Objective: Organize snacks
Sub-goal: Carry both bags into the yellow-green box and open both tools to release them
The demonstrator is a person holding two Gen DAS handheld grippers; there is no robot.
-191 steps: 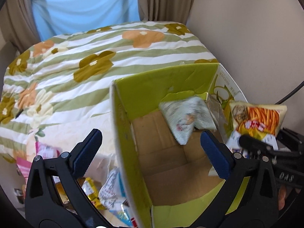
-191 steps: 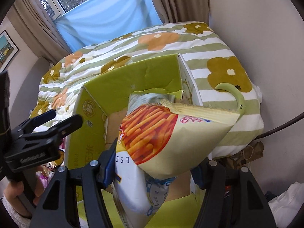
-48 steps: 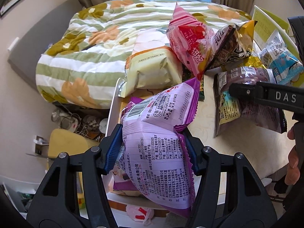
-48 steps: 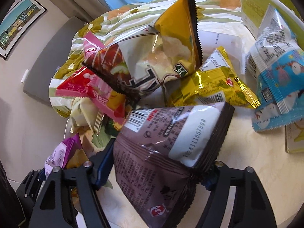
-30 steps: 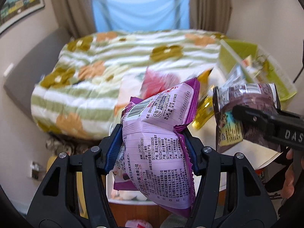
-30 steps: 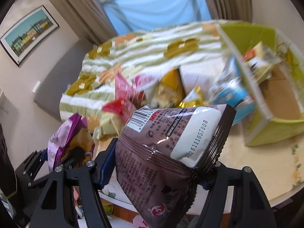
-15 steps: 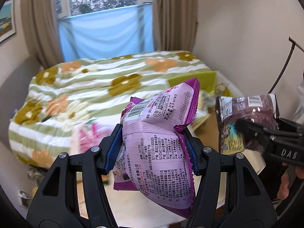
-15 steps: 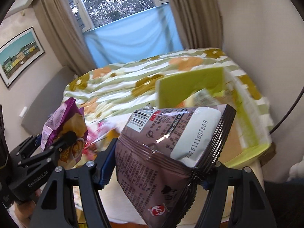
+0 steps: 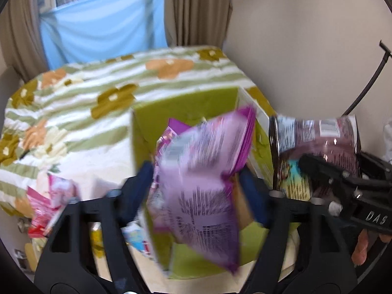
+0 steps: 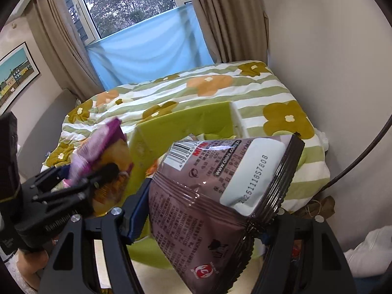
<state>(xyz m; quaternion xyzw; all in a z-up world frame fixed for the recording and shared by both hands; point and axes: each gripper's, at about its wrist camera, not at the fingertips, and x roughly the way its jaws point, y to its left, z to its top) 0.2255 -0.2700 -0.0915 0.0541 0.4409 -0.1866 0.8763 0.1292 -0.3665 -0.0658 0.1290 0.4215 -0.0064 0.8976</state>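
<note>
My left gripper (image 9: 198, 188) hangs over the green cardboard box (image 9: 181, 107). Its jaws stand apart and the purple snack bag (image 9: 203, 171) between them is blurred and tilted, loose of the pads. My right gripper (image 10: 203, 223) is shut on a brown snack bag (image 10: 220, 196) just right of the box (image 10: 186, 122). The brown bag (image 9: 316, 144) and the purple bag (image 10: 98, 147) each show in the other wrist view.
A bed with a green striped flower quilt (image 9: 98, 90) lies behind the box. Loose snack bags, one pink (image 9: 49, 203), lie on the table left of the box. A wall (image 10: 330, 61) and a black cable (image 10: 362, 156) are on the right.
Both grippers have swung from the snack pile to the green box. My left gripper's jaws have spread and the purple bag has come loose and tipped; the right still grips the brown bag.
</note>
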